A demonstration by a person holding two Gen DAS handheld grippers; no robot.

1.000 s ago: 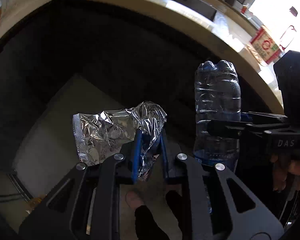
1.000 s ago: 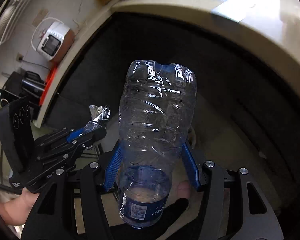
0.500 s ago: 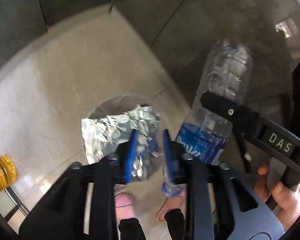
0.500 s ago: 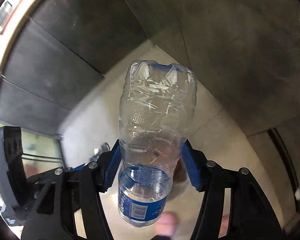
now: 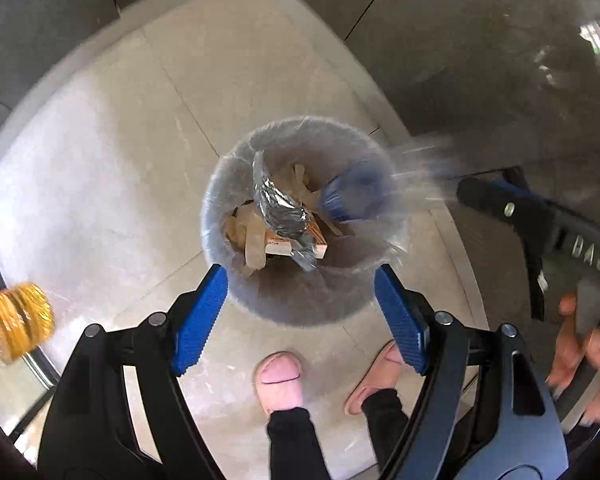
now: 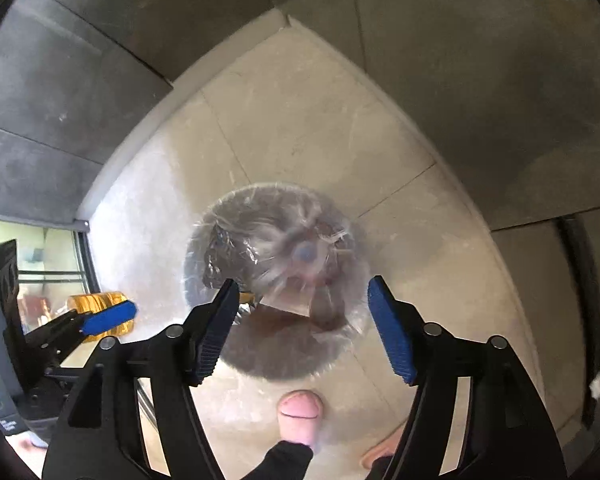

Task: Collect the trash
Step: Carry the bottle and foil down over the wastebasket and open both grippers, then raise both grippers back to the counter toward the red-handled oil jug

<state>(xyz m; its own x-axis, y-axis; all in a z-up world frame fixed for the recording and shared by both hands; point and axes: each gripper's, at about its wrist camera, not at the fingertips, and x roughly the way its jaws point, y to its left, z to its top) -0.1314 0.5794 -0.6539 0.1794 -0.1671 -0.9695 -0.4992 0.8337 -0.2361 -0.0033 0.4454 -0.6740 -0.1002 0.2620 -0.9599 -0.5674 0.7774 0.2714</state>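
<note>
A round grey bin (image 5: 236, 280) lined with clear plastic stands on the floor below both grippers. The crumpled foil wrapper (image 5: 278, 208) lies inside it on other scraps. The clear plastic bottle (image 5: 356, 196) with a blue label is a blur falling into the bin; in the right wrist view the bottle (image 6: 300, 256) drops cap-first. My left gripper (image 5: 302, 318) hangs above the bin (image 6: 284, 356), jaws opening, nothing between them. My right gripper (image 6: 302, 326) is also opening and empty; the right gripper (image 5: 496, 196) reaches in from the right.
Beige floor tiles (image 5: 100, 160) meet dark grey cabinet fronts (image 5: 460, 40) behind the bin. The person's pink slippers (image 5: 280, 376) stand just in front of it. A gold-coloured roll (image 5: 18, 320) sits at the far left by a window track.
Both grippers came down from counter height to just above the bin. The left let go of the foil wrapper, which now lies in the bin. The right released the bottle, now falling.
</note>
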